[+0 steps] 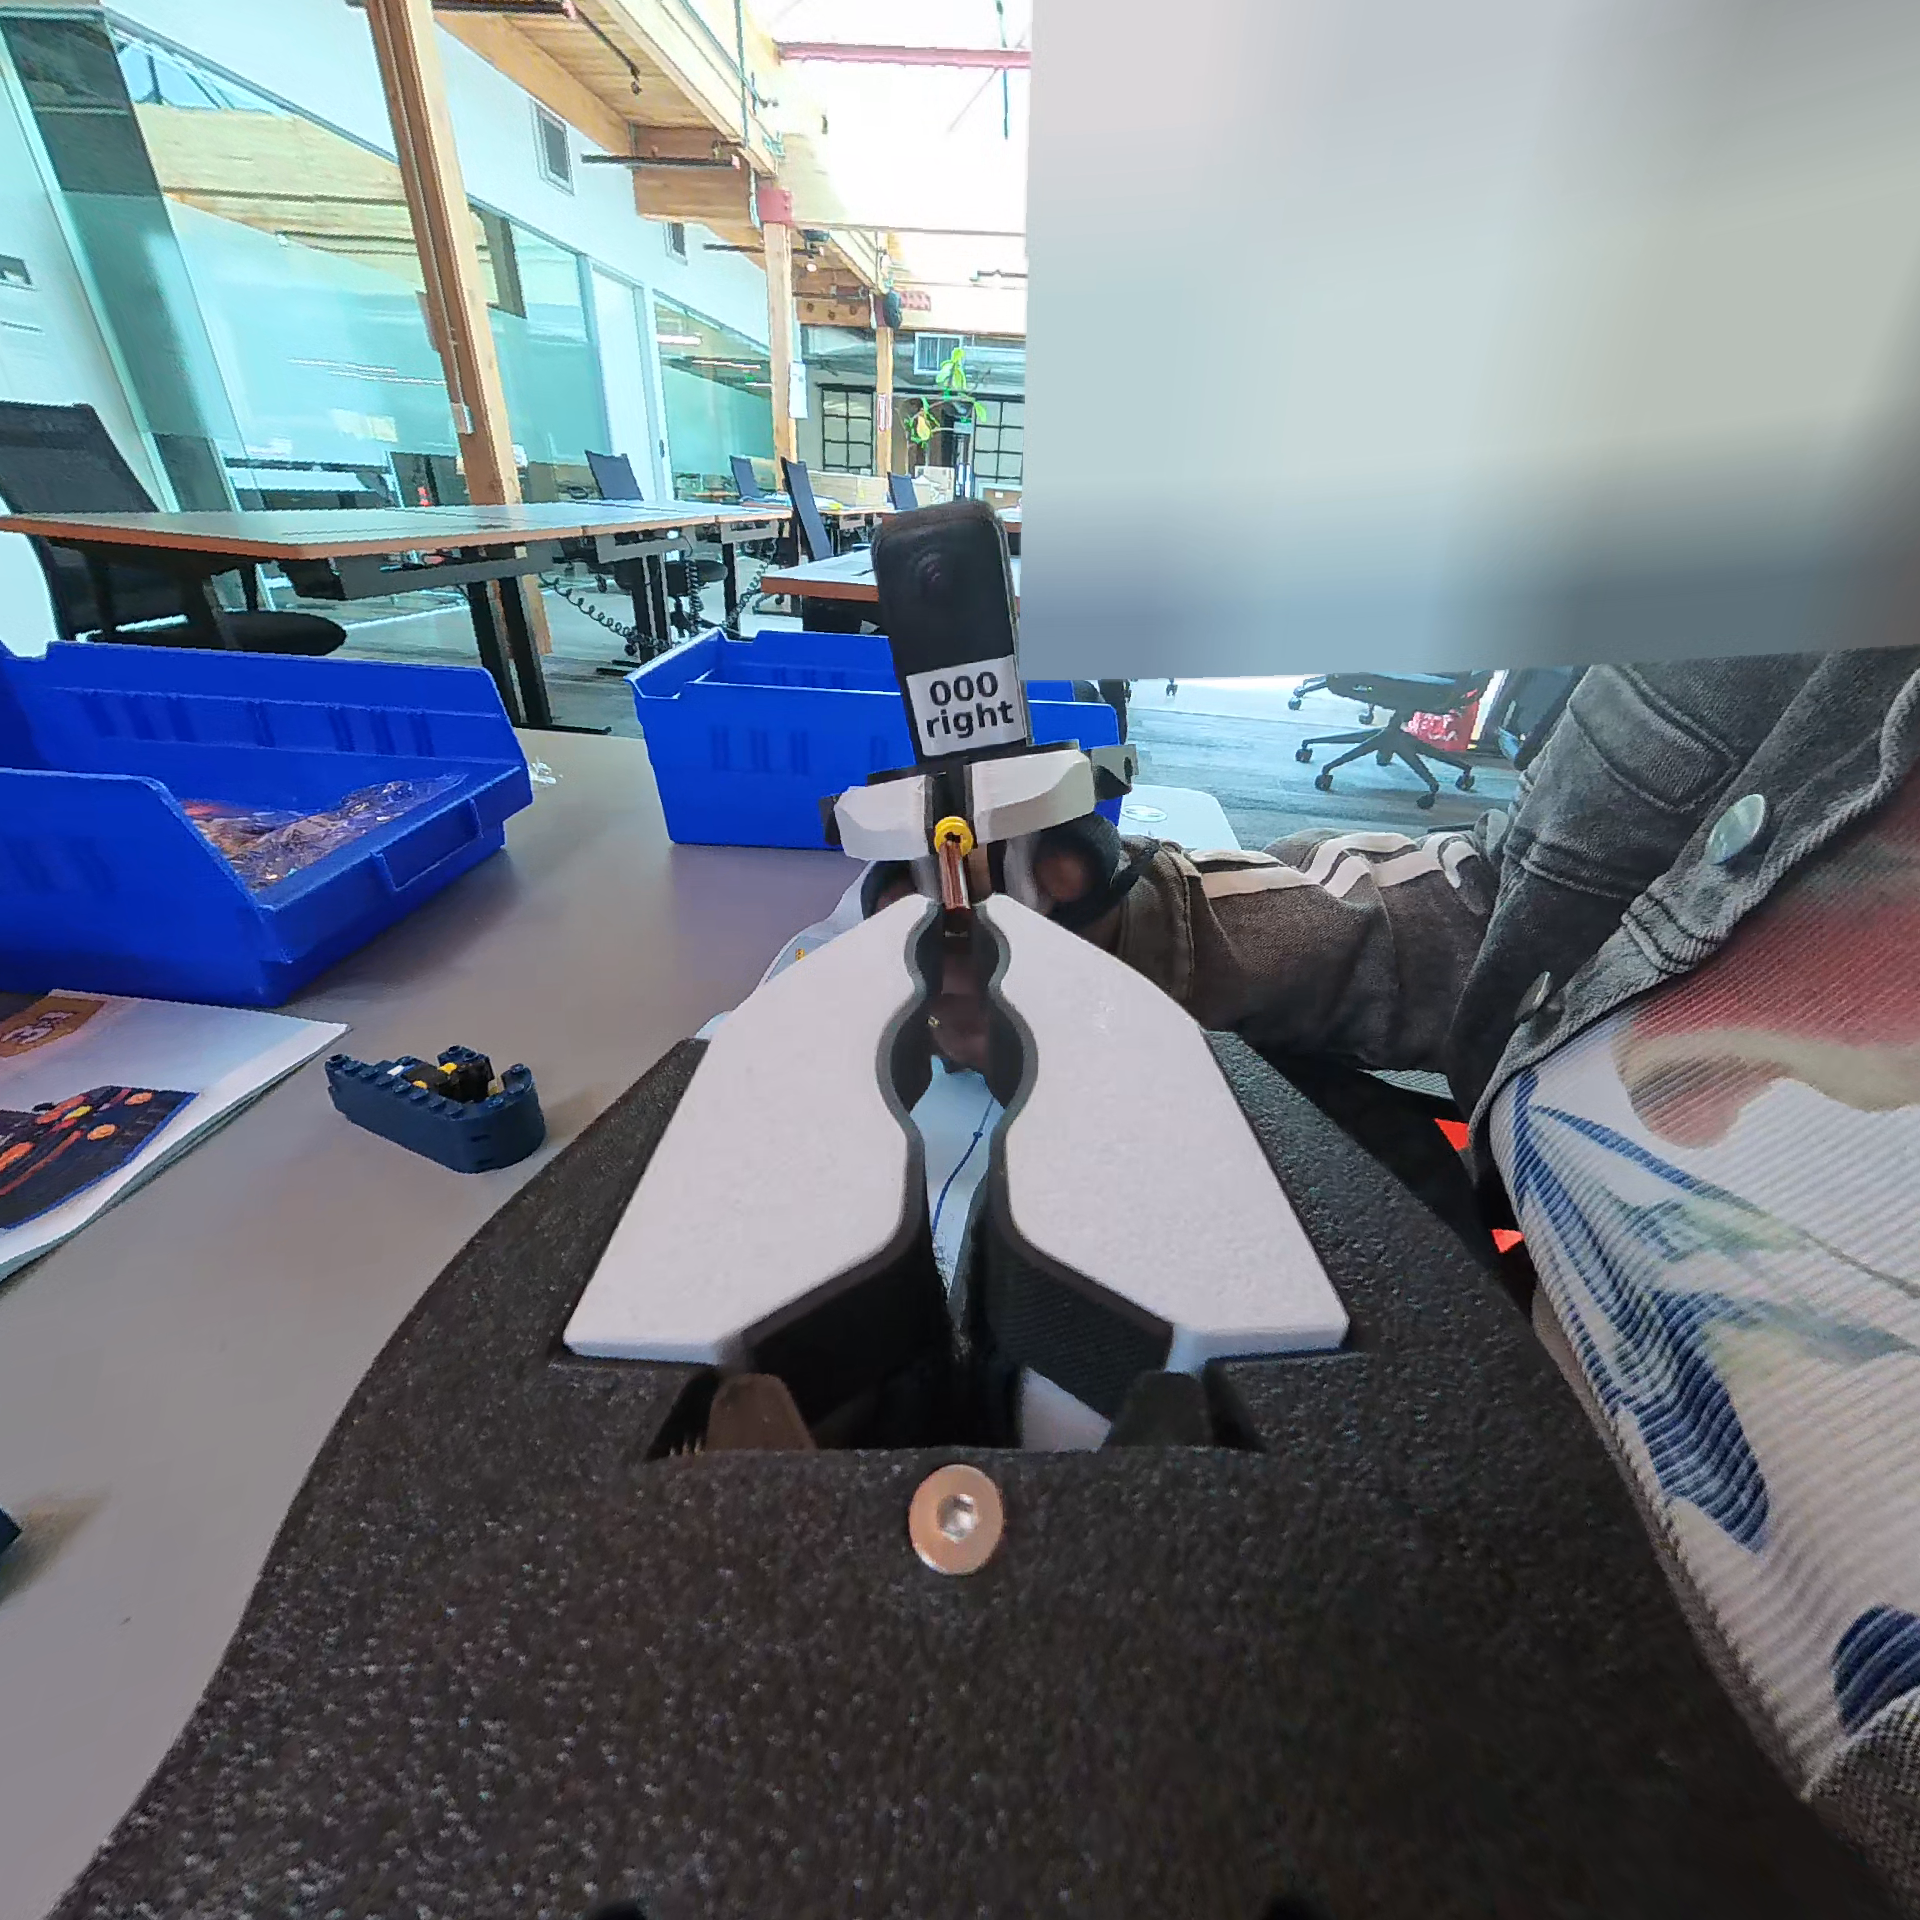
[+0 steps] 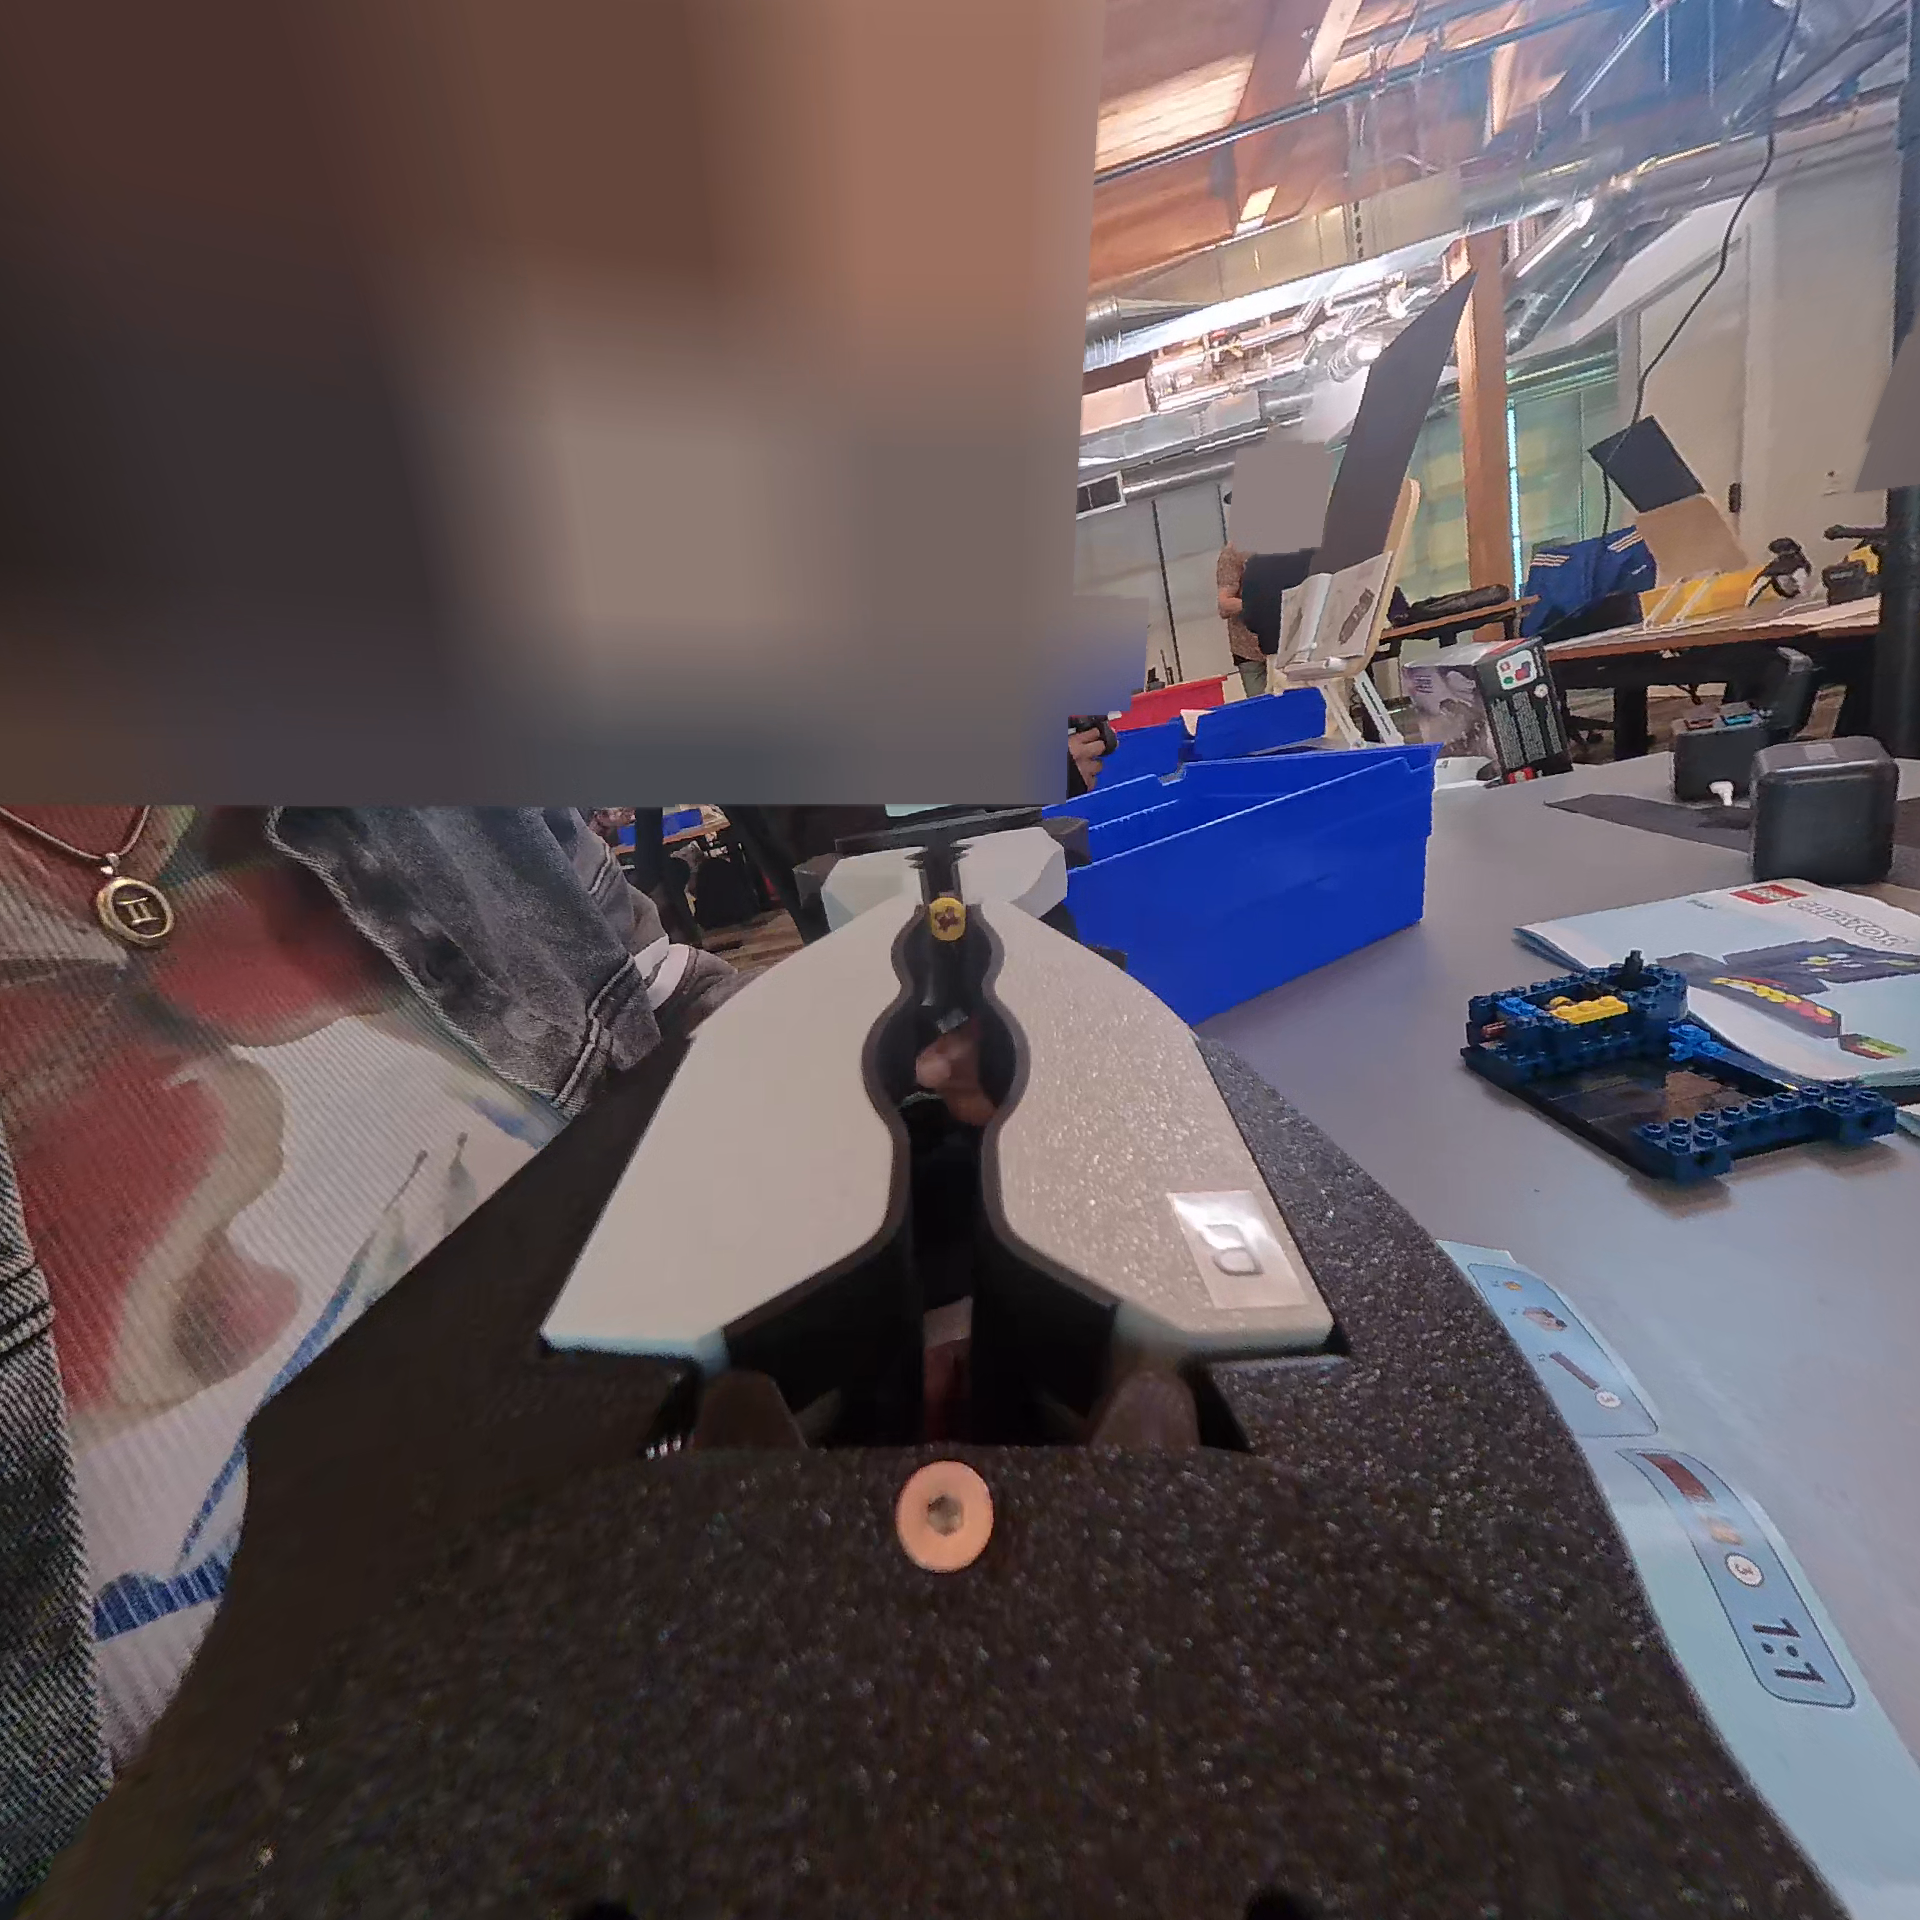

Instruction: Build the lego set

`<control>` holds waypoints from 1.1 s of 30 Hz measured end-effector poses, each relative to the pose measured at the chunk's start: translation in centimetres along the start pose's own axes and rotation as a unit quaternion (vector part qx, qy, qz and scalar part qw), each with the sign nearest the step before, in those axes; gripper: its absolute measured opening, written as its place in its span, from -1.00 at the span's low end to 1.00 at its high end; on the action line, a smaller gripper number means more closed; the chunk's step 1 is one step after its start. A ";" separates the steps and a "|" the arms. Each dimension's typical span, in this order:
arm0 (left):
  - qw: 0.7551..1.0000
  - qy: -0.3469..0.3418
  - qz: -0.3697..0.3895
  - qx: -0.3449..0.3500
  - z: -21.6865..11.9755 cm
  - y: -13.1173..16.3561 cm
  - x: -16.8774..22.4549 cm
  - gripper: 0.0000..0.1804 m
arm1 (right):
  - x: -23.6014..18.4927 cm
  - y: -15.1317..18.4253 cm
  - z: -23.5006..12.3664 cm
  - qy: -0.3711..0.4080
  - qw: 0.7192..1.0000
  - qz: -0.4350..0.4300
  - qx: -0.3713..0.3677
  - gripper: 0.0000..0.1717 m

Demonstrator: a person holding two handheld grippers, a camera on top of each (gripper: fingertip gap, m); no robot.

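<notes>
While the left claw (image 1: 951, 920) is closed on a copper-brown rod (image 1: 952, 881) and the right claw (image 2: 943, 910) pinches the yellow ring (image 2: 943, 922) on its far end, above the counter (image 1: 644, 914), holding both squarely in line looks wise.

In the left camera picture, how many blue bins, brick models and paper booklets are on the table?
Blue bins: 2
Dark blue brick model: 1
Booklet: 1
Total: 4
</notes>
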State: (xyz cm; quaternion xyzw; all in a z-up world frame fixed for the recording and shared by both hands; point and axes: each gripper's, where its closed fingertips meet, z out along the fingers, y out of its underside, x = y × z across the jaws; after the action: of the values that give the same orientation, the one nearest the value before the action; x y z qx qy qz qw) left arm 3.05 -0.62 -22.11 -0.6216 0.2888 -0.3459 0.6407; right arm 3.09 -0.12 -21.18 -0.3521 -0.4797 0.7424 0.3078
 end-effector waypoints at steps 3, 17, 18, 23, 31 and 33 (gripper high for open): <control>1.000 0.004 0.001 0.000 0.0 0.0 0.1 -0.96 | 0.0 0.1 0.0 0.001 1.000 -0.002 -0.006 -0.93; 1.000 0.014 -0.008 0.001 0.1 0.1 0.2 -0.96 | -0.1 0.3 -0.2 0.000 1.000 -0.010 -0.022 -0.93; 1.000 0.014 -0.010 0.001 0.1 0.2 0.2 -0.96 | -0.1 0.3 -0.2 0.000 1.000 -0.011 -0.025 -0.93; 1.000 0.014 -0.009 -0.002 0.1 0.2 0.2 -0.96 | -0.1 0.4 -0.3 -0.001 0.999 -0.013 -0.032 -0.93; 1.000 0.018 -0.006 -0.003 0.1 0.3 0.4 -0.96 | -0.2 0.5 -0.3 -0.004 0.999 -0.014 -0.035 -0.93; 1.000 0.017 -0.002 -0.004 0.1 0.3 0.4 -0.96 | -0.2 0.5 -0.3 -0.004 0.999 -0.013 -0.036 -0.93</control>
State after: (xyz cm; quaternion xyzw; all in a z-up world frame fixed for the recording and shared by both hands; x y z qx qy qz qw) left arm 3.37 -0.85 -22.37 -0.6189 0.2996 -0.3564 0.6326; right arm 3.40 -0.31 -21.66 -0.3536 -0.5118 0.7221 0.3027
